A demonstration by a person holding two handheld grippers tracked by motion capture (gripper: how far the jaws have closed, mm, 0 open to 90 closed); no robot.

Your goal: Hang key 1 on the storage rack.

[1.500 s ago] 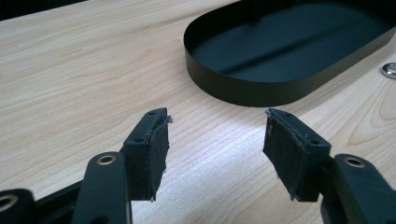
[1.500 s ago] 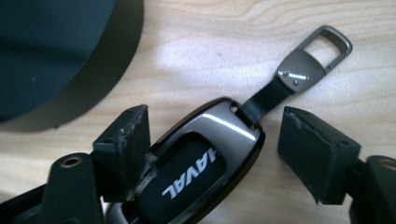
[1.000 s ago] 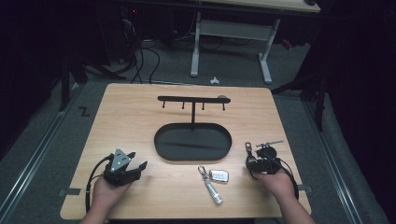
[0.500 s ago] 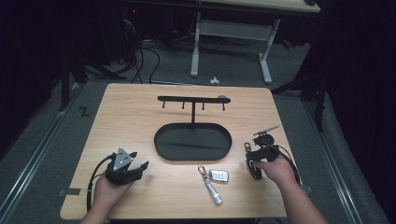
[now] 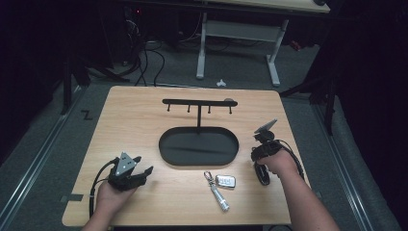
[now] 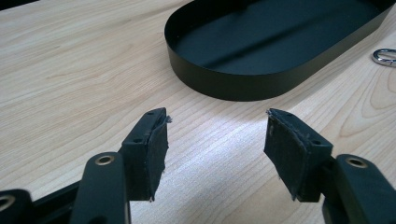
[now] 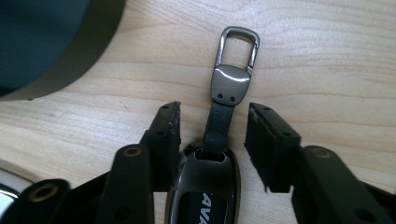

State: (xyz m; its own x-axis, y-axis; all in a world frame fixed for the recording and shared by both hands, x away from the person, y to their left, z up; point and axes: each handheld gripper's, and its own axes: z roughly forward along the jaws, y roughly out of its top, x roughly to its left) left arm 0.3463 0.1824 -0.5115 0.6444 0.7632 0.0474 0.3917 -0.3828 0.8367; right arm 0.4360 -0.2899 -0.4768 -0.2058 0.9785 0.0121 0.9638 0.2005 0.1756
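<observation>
Shifting since the earlier frame, my right gripper (image 7: 212,128) is closing around the dark car-key fob (image 7: 205,186) at lower centre, not yet gripping; lifting remains.

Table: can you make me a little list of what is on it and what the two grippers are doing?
table: light wood
tray: black, oval, in the middle, nothing in it
rack: black bar with hooks, standing behind the tray
flashlight: small, silver, lying in front of the tray
dark key fob: lying on the wood, its strap and metal clip pointing away
right gripper: jaws just been closing, one on each side of the dark key fob, not pinching yet
left gripper: open, nothing between its jaws
</observation>
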